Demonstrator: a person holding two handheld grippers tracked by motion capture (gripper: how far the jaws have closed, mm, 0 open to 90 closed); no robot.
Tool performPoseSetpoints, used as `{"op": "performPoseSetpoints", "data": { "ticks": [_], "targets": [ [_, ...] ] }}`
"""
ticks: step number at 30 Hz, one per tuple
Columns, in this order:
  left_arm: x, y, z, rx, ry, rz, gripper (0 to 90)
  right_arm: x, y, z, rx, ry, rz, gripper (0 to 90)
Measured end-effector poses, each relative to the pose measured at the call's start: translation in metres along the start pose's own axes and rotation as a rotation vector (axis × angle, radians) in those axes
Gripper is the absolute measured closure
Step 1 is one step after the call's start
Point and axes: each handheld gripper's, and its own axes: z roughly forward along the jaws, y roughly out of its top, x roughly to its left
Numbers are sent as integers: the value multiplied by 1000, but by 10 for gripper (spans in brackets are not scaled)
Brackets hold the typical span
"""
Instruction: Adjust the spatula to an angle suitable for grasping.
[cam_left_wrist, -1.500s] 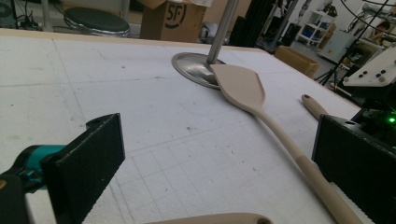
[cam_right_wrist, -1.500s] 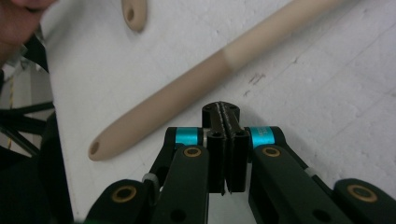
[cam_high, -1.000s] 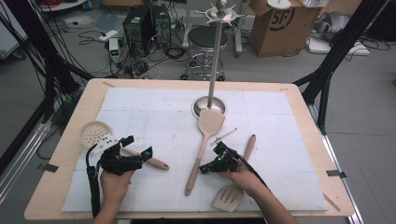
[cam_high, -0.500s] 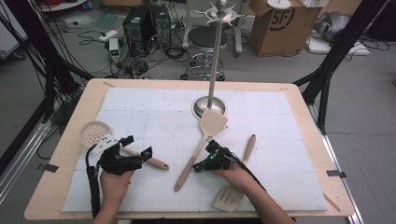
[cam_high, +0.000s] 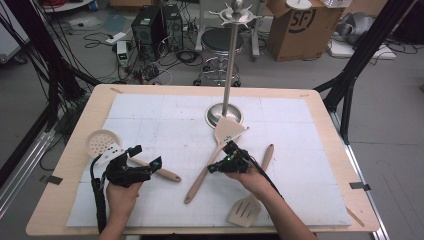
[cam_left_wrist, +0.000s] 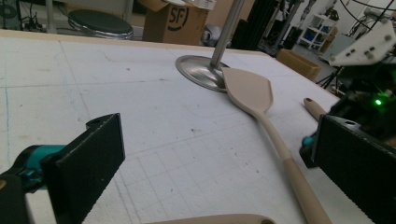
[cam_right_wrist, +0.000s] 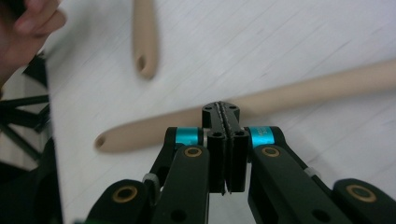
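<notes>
A beige spatula lies on the white mat, its blade by the stand's base and its handle running toward the front. My right gripper is shut and empty; its closed tips are against that handle's side. My left gripper rests open at the front left. Its wide jaws stand to either side of the wooden handle of a white perforated skimmer, not pressing it. From the left gripper view the spatula lies ahead, with the right gripper beyond it.
A metal utensil stand rises from a round base at the mat's middle back. A beige slotted turner lies at the front right, under the right forearm. The wooden table's edge frames the mat. Cables, a stool and boxes sit on the floor behind.
My shut right gripper moved left and a little up, and the spatula's handle swung left with it while the blade stayed by the stand. The left gripper kept still.
</notes>
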Motion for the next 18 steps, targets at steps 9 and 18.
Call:
{"op": "performPoseSetpoints", "data": {
  "ticks": [9, 18],
  "targets": [
    [0, 0, -1, 1, 0, 1, 30, -26, 41, 10, -20, -44, 49, 894],
    [1, 0, -1, -1, -3, -6, 30, -32, 54, 40, 52, -104, 33, 894]
  ]
}}
